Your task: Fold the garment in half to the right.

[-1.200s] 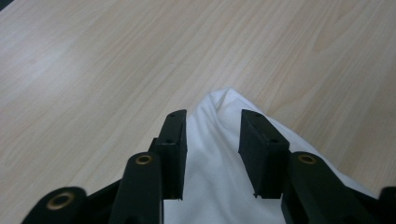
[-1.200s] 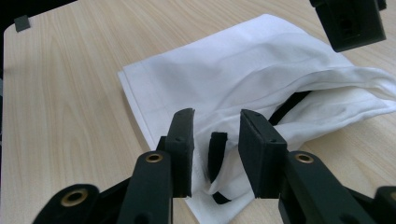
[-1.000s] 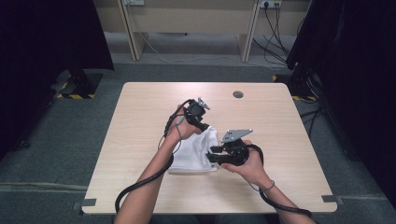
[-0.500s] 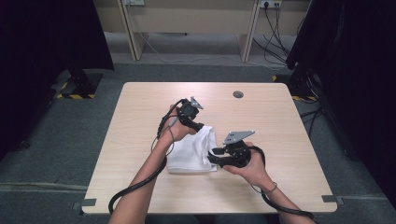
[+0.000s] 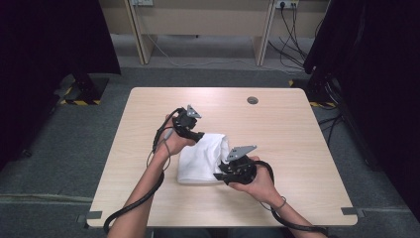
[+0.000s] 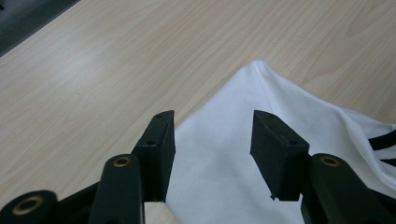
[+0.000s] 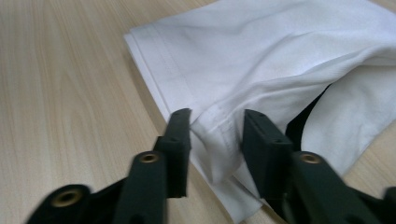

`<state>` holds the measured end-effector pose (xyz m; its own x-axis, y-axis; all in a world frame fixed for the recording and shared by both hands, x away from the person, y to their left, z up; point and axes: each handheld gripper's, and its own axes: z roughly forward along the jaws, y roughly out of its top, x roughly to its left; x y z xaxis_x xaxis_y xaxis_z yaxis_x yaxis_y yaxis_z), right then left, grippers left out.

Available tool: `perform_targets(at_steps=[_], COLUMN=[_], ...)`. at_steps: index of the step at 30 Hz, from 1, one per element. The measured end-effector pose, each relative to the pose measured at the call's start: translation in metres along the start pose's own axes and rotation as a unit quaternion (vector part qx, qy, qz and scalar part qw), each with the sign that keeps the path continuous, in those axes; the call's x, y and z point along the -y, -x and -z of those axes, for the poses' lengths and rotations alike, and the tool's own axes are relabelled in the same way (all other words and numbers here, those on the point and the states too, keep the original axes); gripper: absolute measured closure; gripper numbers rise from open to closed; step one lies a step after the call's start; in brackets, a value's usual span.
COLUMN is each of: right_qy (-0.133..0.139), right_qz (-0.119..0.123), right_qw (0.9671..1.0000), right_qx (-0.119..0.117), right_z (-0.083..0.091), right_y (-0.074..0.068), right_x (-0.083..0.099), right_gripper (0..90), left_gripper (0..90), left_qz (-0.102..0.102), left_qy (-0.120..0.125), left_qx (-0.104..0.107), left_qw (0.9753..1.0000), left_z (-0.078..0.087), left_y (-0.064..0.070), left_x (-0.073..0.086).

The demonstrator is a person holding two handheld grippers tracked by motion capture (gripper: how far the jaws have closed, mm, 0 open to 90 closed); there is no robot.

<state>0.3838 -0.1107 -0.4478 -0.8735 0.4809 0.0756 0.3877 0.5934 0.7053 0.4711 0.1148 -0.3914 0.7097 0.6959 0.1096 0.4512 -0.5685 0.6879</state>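
A folded white cloth (image 5: 198, 161) with black stripes (image 6: 384, 142) lies on the wooden table (image 5: 297, 148). My left gripper (image 5: 197, 135) (image 6: 212, 123) hovers open just above the cloth's far left corner, with nothing between its fingers. My right gripper (image 5: 218, 174) (image 7: 215, 121) sits at the cloth's near right edge. Its jaws stand apart with a raised fold of the hem (image 7: 215, 130) between them. The cloth's top layer is lifted there and a dark gap (image 7: 303, 116) shows under it.
A small round dark grommet (image 5: 252, 100) is set in the table near its far edge. Bare wood lies on both sides of the cloth. Cables trail from both grippers past the table's near edge.
My left gripper has moved a little to the left along the cloth's far edge. The right gripper has stayed at the near right edge.
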Motion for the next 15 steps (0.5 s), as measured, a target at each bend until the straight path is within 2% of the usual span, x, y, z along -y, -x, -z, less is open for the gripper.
perform_targets(at_steps=[3,5,10,15], right_qy=[0.000,0.000,0.011,0.010], right_qz=[-0.007,-0.009,-0.013,-0.013], right_qw=[1.0000,0.9999,0.9998,0.9997], right_qx=[0.004,0.006,0.011,0.016], right_z=[0.001,0.003,0.014,0.020], right_y=[0.002,0.005,0.008,0.009], right_x=[0.002,0.004,0.009,0.015], right_gripper=[80.1,82.7,82.9,82.6], left_gripper=[49.3,49.4,49.6,49.7], left_qz=[0.003,0.005,0.006,0.006], left_qy=[-0.003,-0.003,-0.003,-0.004], left_qx=[-0.002,-0.002,-0.005,-0.005], left_qw=[1.0000,1.0000,1.0000,1.0000], left_z=[0.000,0.001,0.002,0.001], left_y=[-0.002,-0.004,-0.006,-0.006], left_x=[0.005,0.007,0.009,0.012])
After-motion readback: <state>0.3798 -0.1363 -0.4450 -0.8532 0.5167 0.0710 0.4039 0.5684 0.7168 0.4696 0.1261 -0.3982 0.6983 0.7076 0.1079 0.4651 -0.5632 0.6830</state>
